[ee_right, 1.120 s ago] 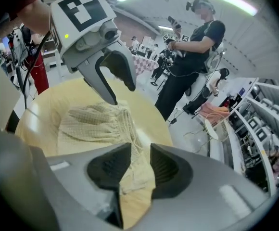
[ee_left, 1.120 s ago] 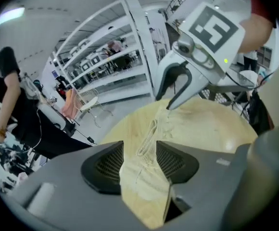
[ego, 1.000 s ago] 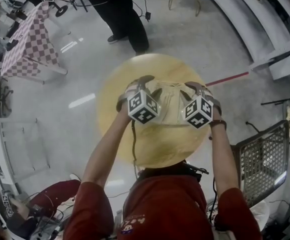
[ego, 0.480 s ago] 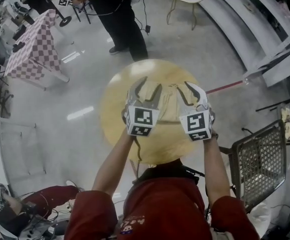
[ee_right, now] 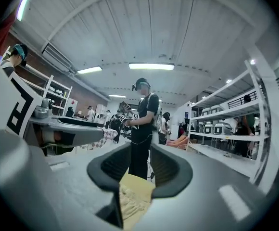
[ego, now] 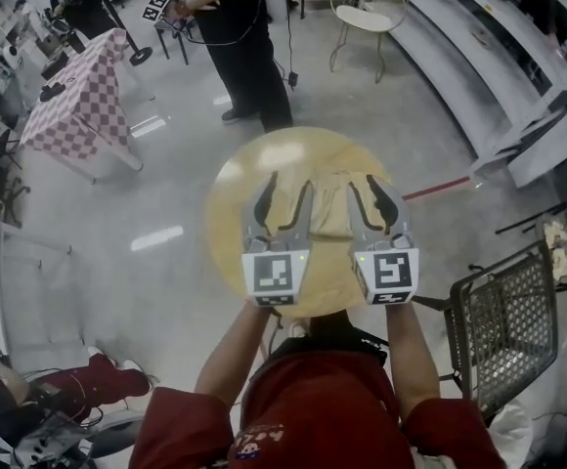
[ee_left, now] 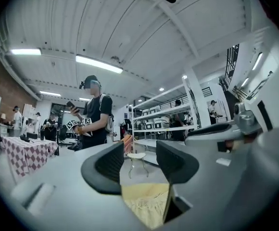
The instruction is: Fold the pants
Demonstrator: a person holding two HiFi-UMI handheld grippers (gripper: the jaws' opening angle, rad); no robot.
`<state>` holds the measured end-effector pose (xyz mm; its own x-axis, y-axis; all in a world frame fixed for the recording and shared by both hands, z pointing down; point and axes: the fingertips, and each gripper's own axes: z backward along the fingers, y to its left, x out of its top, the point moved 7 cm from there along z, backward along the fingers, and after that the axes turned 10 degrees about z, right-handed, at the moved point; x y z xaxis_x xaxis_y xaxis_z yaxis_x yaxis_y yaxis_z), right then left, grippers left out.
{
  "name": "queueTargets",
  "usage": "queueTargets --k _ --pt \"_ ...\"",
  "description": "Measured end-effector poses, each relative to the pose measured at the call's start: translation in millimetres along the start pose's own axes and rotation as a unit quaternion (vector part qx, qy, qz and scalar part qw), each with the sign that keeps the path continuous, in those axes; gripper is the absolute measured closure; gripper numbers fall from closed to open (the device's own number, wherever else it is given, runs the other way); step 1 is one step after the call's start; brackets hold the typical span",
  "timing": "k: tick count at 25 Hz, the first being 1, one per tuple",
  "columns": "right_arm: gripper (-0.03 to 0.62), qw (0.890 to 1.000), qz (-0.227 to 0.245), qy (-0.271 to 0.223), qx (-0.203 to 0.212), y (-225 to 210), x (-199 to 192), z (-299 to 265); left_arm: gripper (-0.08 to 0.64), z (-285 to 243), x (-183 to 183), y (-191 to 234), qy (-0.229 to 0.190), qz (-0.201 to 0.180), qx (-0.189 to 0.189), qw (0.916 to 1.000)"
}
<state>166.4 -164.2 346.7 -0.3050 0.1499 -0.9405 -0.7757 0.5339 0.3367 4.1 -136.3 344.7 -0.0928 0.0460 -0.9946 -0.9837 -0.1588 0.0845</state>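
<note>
Because the pale yellow fabric pants (ego: 328, 208) lie as a compact bundle on the round wooden table (ego: 230, 213), a careless grasp would likely catch only the top layer and drag the fold open. Left gripper (ego: 286, 186) and right gripper (ego: 365, 186) hover above, flanking the bundle, both with jaws apart and empty, clear of the cloth

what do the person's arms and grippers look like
Each hand carries pale grey tongs: the left tongs and right tongs have two curved jaws lined with black pads, and behind each sits a white cube with black square markers. The person wears a red short-sleeved shirt; forearms are bare.
</note>
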Motion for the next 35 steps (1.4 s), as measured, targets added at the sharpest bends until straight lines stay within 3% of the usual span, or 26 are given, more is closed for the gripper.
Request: queueTargets --k 5,13,16,21,23,35 --pt "0.479 0.999 -0.03 -0.021 -0.031 12.8 7.4 31.9 0.347 33.7 7.3 -6.5 -0.017 0.007 0.017 0.9997" --pt "0.479 0.999 -0.028 -0.036 -0.027 36.5 19.6 56.3 0.388 70.2 2.4 -7.9 -0.016 0.008 0.024 0.9996" --pt "0.479 0.999 -0.023 -0.039 -0.018 43.7 24.8 61.7 0.427 79.1 1.8 -6.3 -0.013 0.012 0.024 0.9996" --pt "0.554 0.999 -0.017 -0.044 -0.017 45.4 29.9 67.9 0.548 84.6 4.4 -11.0 -0.018 0.007 0.019 0.9996" --pt "0.591 0.999 -0.018 -0.045 -0.021 45.5 30.6 68.9 0.554 84.8 4.7 -13.1 -0.016 0.002 0.017 0.9997" --pt "0.592 0.999 -0.025 -0.036 -0.028 44.1 32.8 61.9 0.554 79.7 7.3 -14.2 -0.023 -0.018 0.019 0.9994"
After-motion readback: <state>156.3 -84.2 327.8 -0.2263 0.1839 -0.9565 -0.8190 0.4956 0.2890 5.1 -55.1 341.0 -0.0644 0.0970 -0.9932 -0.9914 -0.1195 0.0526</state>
